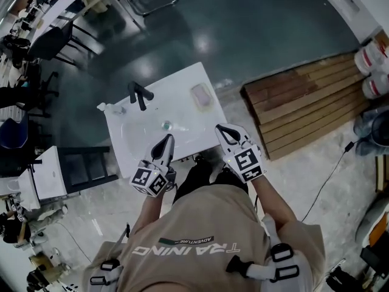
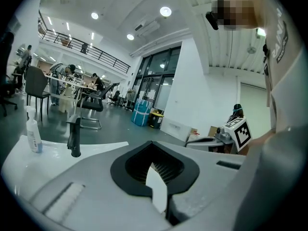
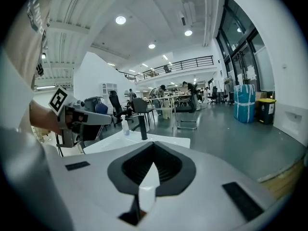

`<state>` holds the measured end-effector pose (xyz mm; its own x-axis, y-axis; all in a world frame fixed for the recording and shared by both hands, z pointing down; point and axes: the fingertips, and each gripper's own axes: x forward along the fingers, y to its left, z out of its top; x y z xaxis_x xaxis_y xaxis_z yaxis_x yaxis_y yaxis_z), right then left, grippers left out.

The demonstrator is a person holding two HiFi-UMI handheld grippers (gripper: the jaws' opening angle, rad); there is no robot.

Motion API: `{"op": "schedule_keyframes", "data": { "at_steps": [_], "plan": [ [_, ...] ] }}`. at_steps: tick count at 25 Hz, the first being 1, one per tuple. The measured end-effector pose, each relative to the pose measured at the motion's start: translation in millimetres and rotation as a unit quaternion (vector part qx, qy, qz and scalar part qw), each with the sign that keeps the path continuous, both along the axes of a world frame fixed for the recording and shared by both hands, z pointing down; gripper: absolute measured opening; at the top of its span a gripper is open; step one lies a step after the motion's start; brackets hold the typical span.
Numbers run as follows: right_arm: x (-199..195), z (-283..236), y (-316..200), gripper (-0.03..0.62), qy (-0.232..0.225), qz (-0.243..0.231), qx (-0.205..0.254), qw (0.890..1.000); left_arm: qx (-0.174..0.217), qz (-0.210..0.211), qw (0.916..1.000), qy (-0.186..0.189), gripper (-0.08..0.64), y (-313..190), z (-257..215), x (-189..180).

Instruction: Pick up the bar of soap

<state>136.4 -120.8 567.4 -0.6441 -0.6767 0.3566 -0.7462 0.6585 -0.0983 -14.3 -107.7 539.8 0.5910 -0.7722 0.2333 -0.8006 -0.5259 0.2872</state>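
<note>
Open hall with a dark floor, white sink unit [image 1: 176, 90] in the middle; bar of soap [image 1: 201, 96] lies untouched on its far right corner. We read left gripper [image 1: 165, 145] and right gripper [image 1: 223, 131] as closed and empty at the near edge. We judge it's still the approach: the right jaws need opening, then a reach across to the soap

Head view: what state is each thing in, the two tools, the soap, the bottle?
left tool: shut, empty.
right tool: shut, empty.
bar of soap: lying on the sink top, untouched.
pump bottle: upright beside the tap.
</note>
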Motion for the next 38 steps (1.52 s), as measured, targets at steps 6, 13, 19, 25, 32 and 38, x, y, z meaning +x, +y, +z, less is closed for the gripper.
{"op": "schedule_keyframes", "data": {
  "at_steps": [6,13,19,25,32,38],
  "plan": [
    [-12,-4,-16,0.005,0.010,0.030,-0.002,0.999,0.009,0.035,0.9993,0.010,-0.009,-33,2,-8],
    [-39,-18,-52,0.005,0.037,0.052,-0.014,0.998,0.024,0.070,0.9972,-0.008,-0.008,-72,1,-26],
    [-60,-24,-82,0.005,0.060,0.058,-0.012,0.996,0.031,0.083,0.9959,0.013,-0.009,-97,-4,-45],
    [-64,-25,-91,0.005,0.081,0.062,-0.020,0.995,0.024,0.087,0.9958,0.011,-0.008,-107,5,-54],
    [-59,-18,-105,0.005,0.092,0.048,-0.035,0.994,0.020,0.071,0.9972,0.008,-0.008,-111,7,-59],
    [-54,-5,-123,0.006,0.095,0.033,-0.061,0.993,0.002,0.034,0.9994,0.008,-0.009,-114,9,-71]
  ]
}}
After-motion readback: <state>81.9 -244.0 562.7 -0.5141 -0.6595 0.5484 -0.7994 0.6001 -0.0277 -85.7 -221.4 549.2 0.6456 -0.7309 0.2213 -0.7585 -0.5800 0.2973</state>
